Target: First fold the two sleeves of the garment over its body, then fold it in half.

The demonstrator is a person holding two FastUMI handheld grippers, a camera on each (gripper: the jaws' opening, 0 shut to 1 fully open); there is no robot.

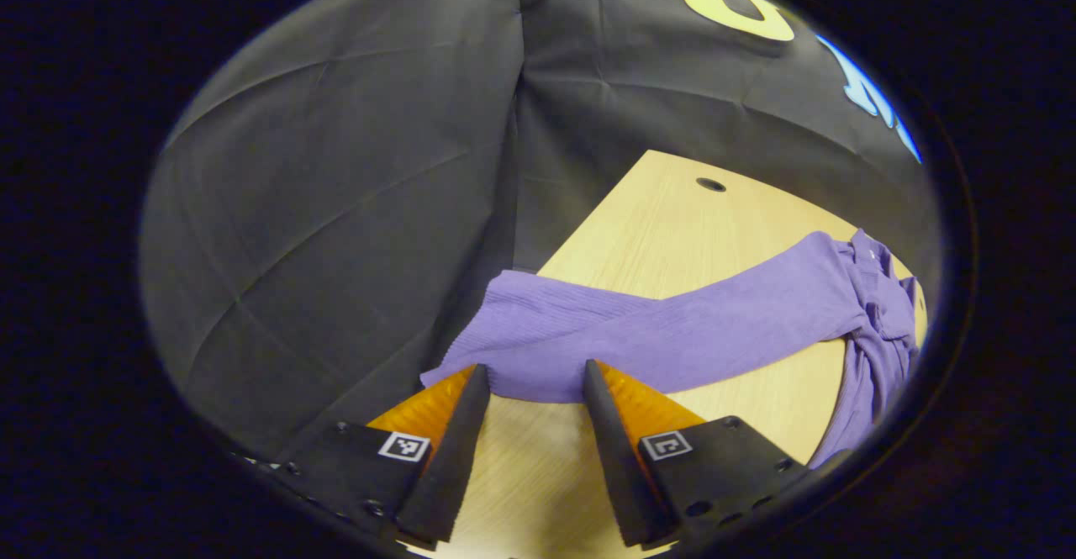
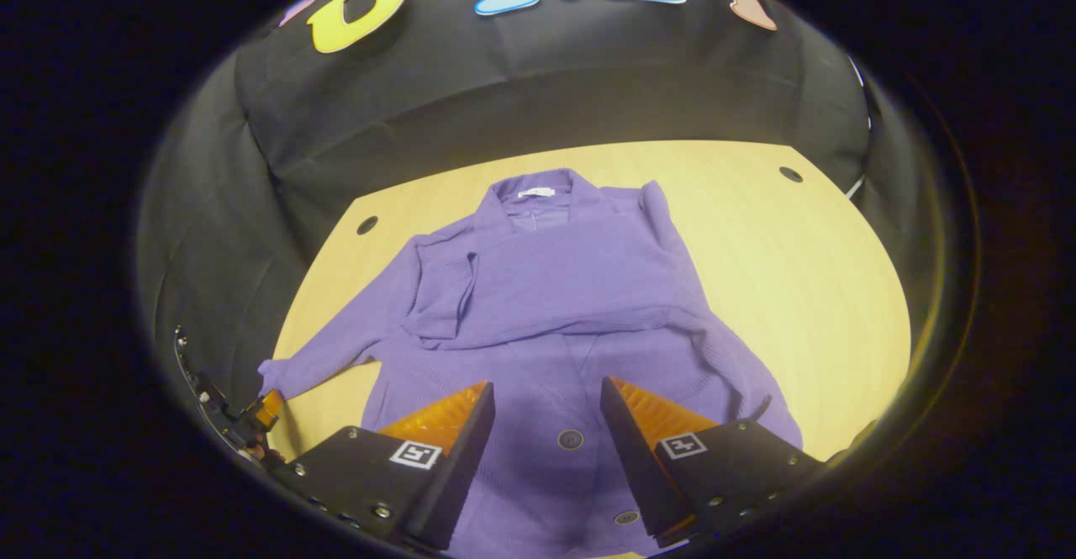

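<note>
One purple garment (image 2: 555,290) is laid flat on the table (image 2: 799,273), collar toward the booth wall, one sleeve (image 1: 672,324) stretched sideways. The left gripper (image 1: 531,378) is held with fingers apart at the cuff, touching nothing; the right gripper (image 2: 546,399) is likewise parted above the hem.

purple ribbed cardigan (image 2: 546,290) — dark buttons (image 2: 570,439), pale wood-grain table (image 2: 799,273)

The purple knit cardigan (image 2: 546,290) lies flat on the tabletop (image 2: 799,290), collar away, buttons down its front. One sleeve (image 2: 538,290) is folded across its chest; the other sleeve (image 1: 672,324) stretches out sideways, its cuff at the tabletop's edge.
</note>
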